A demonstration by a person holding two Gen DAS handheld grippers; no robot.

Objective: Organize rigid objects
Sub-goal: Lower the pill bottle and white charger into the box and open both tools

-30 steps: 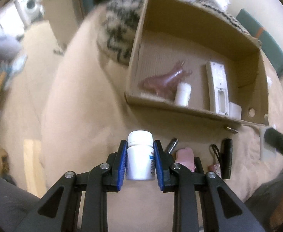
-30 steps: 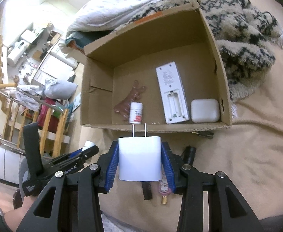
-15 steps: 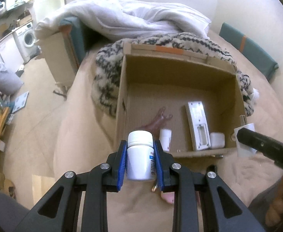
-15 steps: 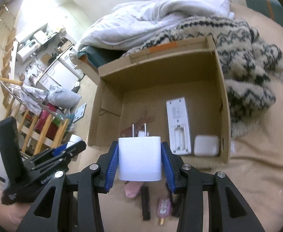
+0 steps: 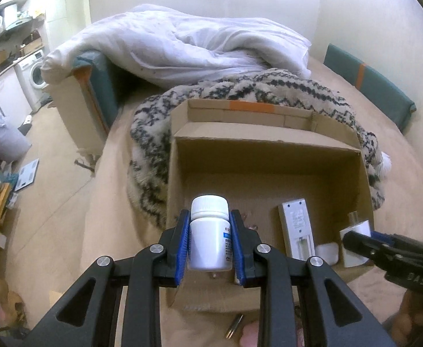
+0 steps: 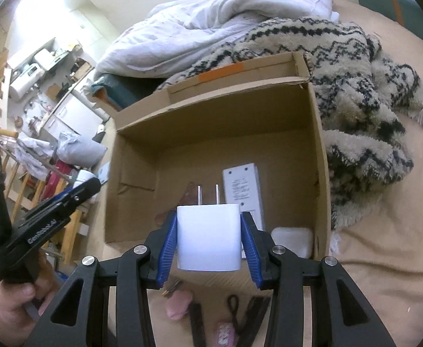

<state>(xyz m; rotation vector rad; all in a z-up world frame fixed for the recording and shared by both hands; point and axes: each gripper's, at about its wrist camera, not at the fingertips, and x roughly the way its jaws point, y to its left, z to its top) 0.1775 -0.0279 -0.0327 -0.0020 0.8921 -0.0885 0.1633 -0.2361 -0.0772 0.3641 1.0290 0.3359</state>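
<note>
My left gripper is shut on a white pill bottle, held upright above the near wall of an open cardboard box. My right gripper is shut on a white plug adapter with its two prongs pointing forward, over the same box. In the box lie a white remote, a small white case and a pinkish item, mostly hidden. The right gripper and adapter show at the right of the left wrist view; the left gripper shows at the left of the right wrist view.
The box rests on a beige bed cover beside a black-and-cream knit blanket and a white duvet. Small items lie in front of the box: a pink object, black pieces, a metal bit. Floor clutter at left.
Both grippers have risen and drawn closer over the box with their loads still held. The view now looks down into the box from above its near wall.
</note>
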